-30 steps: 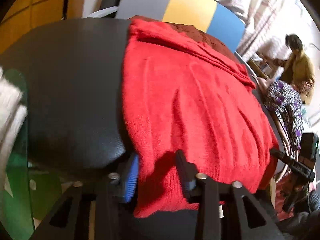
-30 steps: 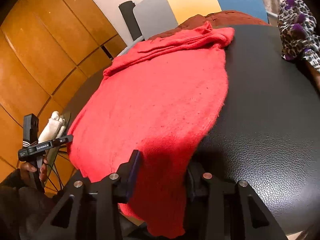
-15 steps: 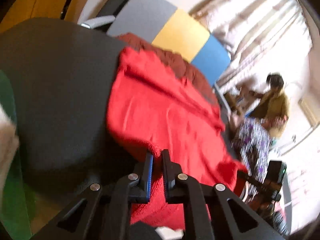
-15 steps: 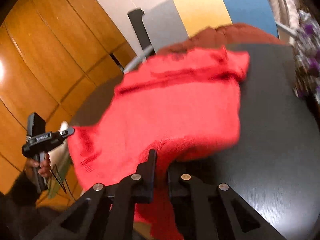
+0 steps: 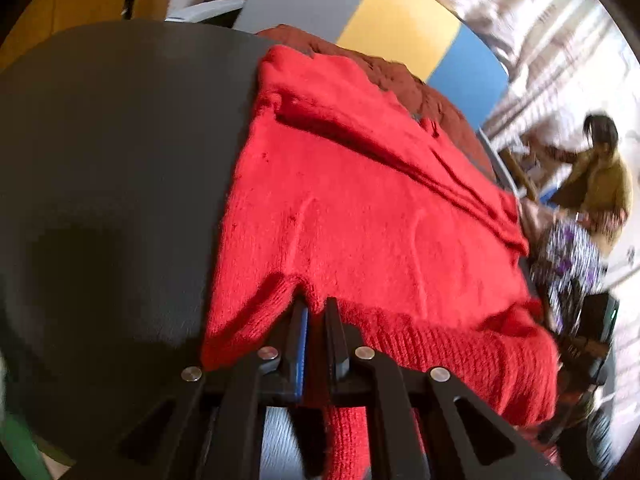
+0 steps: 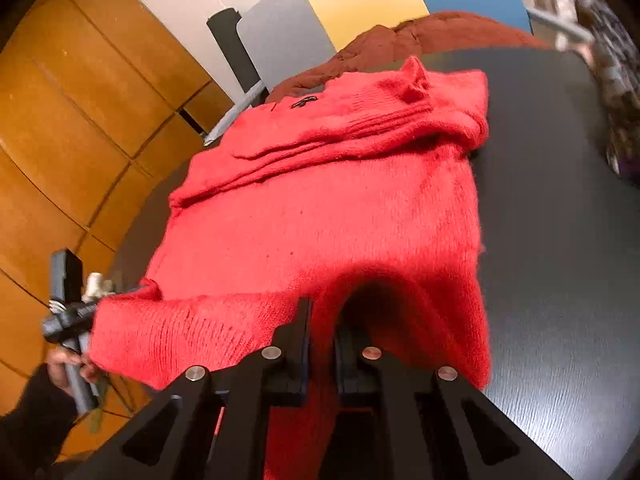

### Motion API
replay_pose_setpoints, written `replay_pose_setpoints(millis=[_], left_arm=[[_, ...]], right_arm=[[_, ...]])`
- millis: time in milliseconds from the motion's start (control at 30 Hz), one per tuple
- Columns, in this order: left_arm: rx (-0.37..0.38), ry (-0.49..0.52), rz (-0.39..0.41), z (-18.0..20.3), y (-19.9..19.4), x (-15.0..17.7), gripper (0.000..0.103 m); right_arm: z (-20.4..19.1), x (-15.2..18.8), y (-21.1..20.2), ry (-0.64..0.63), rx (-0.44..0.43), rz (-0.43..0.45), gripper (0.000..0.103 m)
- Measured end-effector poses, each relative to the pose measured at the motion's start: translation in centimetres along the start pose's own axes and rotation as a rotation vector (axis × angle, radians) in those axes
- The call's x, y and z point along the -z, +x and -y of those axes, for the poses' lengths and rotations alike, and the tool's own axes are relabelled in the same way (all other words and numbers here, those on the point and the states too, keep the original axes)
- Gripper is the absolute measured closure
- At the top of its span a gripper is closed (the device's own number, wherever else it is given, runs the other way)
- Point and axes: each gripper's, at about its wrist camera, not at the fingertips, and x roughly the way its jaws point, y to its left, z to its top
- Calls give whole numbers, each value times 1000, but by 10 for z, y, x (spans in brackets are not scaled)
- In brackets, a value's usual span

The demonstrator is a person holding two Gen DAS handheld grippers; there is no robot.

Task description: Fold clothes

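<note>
A dark tabletop (image 5: 112, 152) with a faint leather-like grain carries a red sweater (image 5: 360, 216) spread flat across its middle, the ribbed hem hanging over the near edge. Beyond its far edge lies a dark red cloth (image 6: 440, 36), and behind that stands a panel in grey, yellow and blue (image 5: 400, 28). Orange-brown wooden wall panels (image 6: 80, 100) fill the left side of the right wrist view. Pale curtains (image 5: 540, 40) hang at the bright side of the room, where a person in a mustard top (image 5: 600, 176) stands, blurred. A purple-patterned fabric (image 5: 568, 252) sits at the tabletop's right edge.

The left gripper (image 5: 316, 312) has its jaws clenched on the sweater's hem near the left corner; the right gripper (image 6: 322, 320) likewise pinches the hem near the right side. A small dark tag at the sweater's neck and lettering on the other gripper's body are too small to read
</note>
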Motion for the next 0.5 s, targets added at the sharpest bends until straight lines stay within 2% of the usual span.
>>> replay_pose_setpoints(millis=[100, 167, 300, 400, 500], left_arm=[[14, -18, -35, 0, -12, 15, 97], [38, -44, -49, -1, -20, 23, 97], [250, -178, 1, -15, -43, 25, 97], [341, -175, 57, -11, -59, 10, 97], [388, -171, 92, -6, -64, -14, 97]], right_arm=[[5, 16, -11, 58, -64, -15, 94], [-1, 25, -15, 34, -72, -39, 94], [-11, 30, -22, -2, -87, -85, 94], [-25, 19, -31, -26, -162, -59, 94], [-36, 1, -41, -40, -212, -11, 94]])
